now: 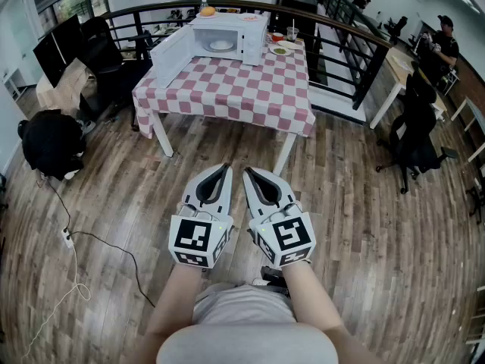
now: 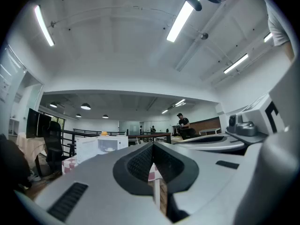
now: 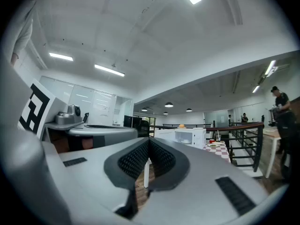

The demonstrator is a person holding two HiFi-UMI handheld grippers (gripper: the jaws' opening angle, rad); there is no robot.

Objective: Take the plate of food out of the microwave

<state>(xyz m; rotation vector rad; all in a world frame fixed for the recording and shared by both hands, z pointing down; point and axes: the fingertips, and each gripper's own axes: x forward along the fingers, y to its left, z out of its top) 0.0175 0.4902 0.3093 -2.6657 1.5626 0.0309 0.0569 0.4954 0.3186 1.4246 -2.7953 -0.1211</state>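
A white microwave [image 1: 227,40] stands at the far end of a table with a red-and-white checked cloth [image 1: 235,89]. Its door [image 1: 173,55] hangs open to the left. Inside sits a white plate [image 1: 221,45], its food too small to make out. Both grippers are held close to my body over the wooden floor, well short of the table. The left gripper [image 1: 226,167] and right gripper [image 1: 246,171] are side by side, shut and empty. The left gripper view shows its tips [image 2: 152,145] closed, the microwave [image 2: 101,146] far off. The right gripper [image 3: 149,140] likewise faces the microwave [image 3: 190,137].
An orange item [image 1: 208,11] lies on top of the microwave. A plate of food [image 1: 280,50] and a cup [image 1: 292,33] stand to its right. Black chairs [image 1: 106,59] and a bag [image 1: 51,142] are at left, another chair [image 1: 417,139] at right. A cable and power strip [image 1: 68,237] lie on the floor.
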